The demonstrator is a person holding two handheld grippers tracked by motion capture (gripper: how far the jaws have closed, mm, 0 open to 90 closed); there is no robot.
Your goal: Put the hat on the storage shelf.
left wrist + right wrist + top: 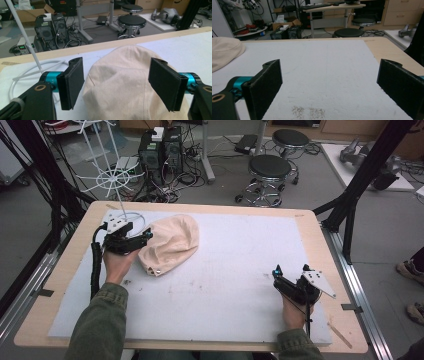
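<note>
High view: the cream fabric hat lies crumpled at about ten o'clock on the white mat, and the left gripper sits at its nine o'clock edge, probably lining up a grasp. The right gripper, at four o'clock, idles well apart.

Left gripper view: its jaws stand released, straddling the hat without pinching.

Right gripper view: jaws spread wide over bare mat; hat at ten o'clock. No containers appear.

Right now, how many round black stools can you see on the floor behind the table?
2. The nearer stool stands just past the table's far edge; the farther stool is behind it, slightly right. Others may be hidden.
</note>
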